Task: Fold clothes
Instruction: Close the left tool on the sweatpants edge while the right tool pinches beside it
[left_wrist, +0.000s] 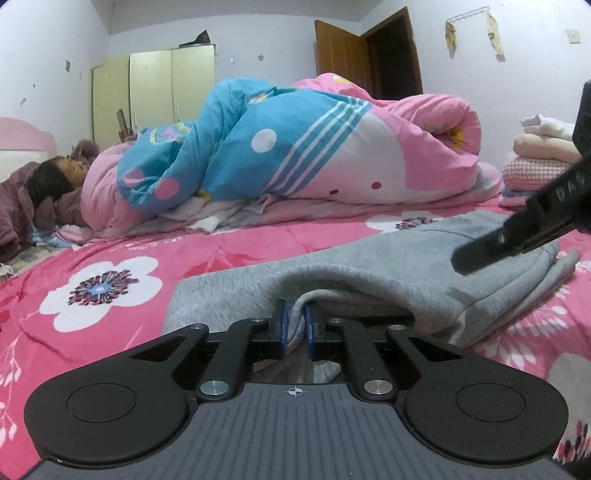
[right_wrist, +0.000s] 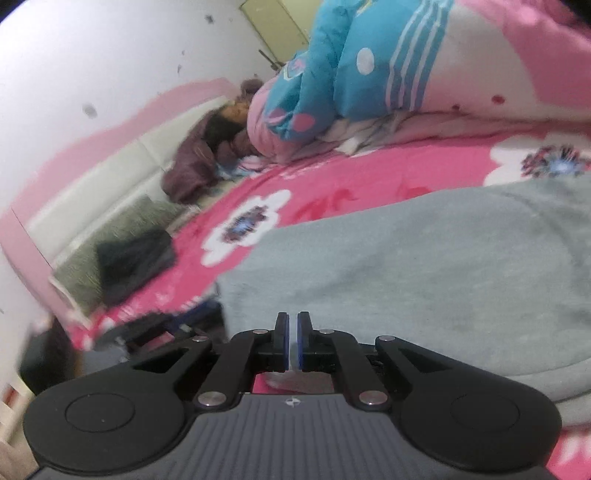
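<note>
A grey sweatshirt lies partly folded on the pink floral bedspread. My left gripper is shut on a raised fold at the sweatshirt's near edge, the cloth pinched between its blue pads. The right gripper is shut with nothing visibly between its pads, and it hovers over the near left part of the grey cloth. In the left wrist view the right gripper reaches in from the right, just above the sweatshirt's folded right end.
A rolled pink and blue quilt lies across the bed behind the sweatshirt. A person lies at the far left by the headboard. Folded clothes are stacked at the right. Dark items sit at the bed's edge.
</note>
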